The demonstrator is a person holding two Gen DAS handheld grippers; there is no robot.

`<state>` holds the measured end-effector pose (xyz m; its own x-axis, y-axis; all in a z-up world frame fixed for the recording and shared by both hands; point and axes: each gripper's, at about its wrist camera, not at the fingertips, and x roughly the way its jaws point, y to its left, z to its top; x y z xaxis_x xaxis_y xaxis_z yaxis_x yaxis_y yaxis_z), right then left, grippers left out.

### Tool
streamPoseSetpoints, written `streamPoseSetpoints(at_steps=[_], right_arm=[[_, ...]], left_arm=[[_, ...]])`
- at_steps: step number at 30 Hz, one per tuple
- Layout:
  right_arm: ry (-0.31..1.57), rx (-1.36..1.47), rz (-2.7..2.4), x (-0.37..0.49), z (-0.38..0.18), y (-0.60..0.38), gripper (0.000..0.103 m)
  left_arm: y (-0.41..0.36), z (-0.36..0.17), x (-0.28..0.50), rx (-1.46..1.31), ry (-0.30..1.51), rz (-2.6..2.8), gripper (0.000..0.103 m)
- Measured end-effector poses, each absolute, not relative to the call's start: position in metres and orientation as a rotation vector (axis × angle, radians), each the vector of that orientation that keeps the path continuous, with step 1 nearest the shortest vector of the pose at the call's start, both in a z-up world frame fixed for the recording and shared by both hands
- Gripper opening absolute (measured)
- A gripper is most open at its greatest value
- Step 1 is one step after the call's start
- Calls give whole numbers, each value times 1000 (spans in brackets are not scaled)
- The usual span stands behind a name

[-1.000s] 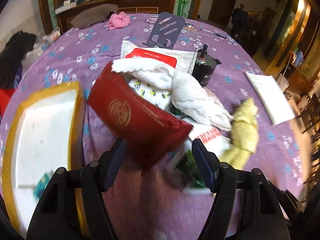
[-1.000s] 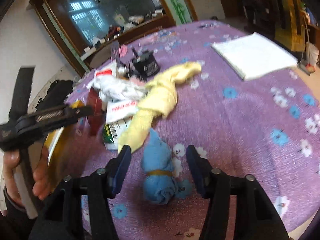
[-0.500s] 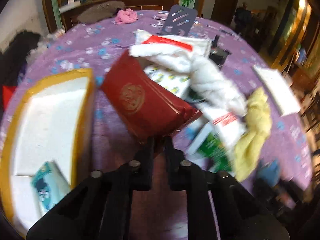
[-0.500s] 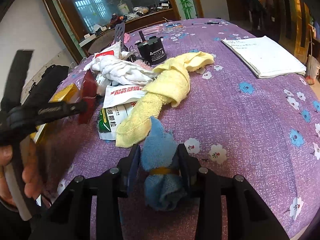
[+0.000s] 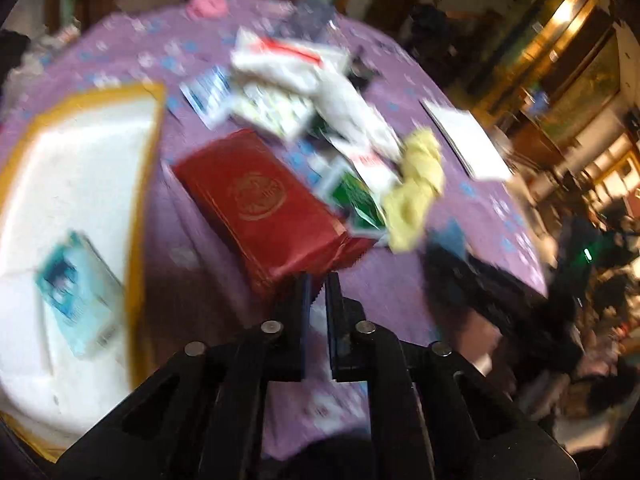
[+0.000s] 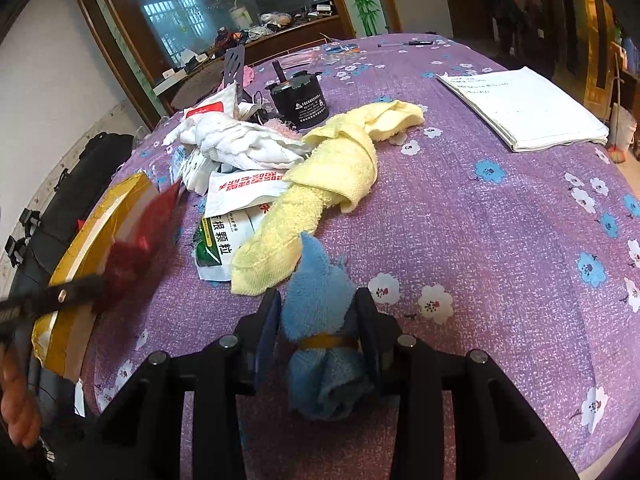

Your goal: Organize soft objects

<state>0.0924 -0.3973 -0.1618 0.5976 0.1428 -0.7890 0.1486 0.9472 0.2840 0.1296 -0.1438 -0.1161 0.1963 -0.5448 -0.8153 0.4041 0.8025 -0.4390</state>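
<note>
Soft objects lie heaped on the purple flowered bench (image 6: 500,216). A blue towel roll (image 6: 326,336), bound with a yellow band, sits at six o'clock in the right wrist view, between the fingers of the right claw (image 6: 318,300), which press on its two sides and pinch it. Just beyond it, toward eleven o'clock, a yellow towel (image 6: 320,184) stretches across the bench, its near end touching the blue roll's tip. A white cloth (image 6: 236,142) lies further on at eleven o'clock, resting over white printed packets (image 6: 236,196); a black cylinder (image 6: 298,100) stands behind them. A white notebook (image 6: 524,108) lies well apart at two o'clock.

In the blurred left wrist view, the left claw (image 5: 316,284) is pressed together on the crimped edge of a red pouch (image 5: 256,196), which extends from the fingertips toward eleven o'clock. At nine o'clock sits a yellow-edged white foam box (image 5: 80,152) with a pale blue packet (image 5: 76,292) inside it. The same red pouch shows at nine o'clock in the right wrist view, blurred, beside the box.
</note>
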Motion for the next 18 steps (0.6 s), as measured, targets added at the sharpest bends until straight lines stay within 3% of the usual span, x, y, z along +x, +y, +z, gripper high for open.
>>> streamPoseSetpoints(at_steps=[1,2,3,5,18], right_arm=[[936,343,-3,92,-162,-398,38],[937,348,0,92,-162,-398,38],[935,350,4,92,-162,-398,38],[932,354,6,91,-162,-398,38],[922,373,13,89,-163,-399,39]], left_arm=[[-142,-118,132,-160,1251,-679,9],[-141,-118,133,-182,1262,-686,25],[-136,-115,139,-234,1258,-686,51],[-129,-109,146,-290,1202,-611,69],[-175,-140,195,-98,1244,-261,71]])
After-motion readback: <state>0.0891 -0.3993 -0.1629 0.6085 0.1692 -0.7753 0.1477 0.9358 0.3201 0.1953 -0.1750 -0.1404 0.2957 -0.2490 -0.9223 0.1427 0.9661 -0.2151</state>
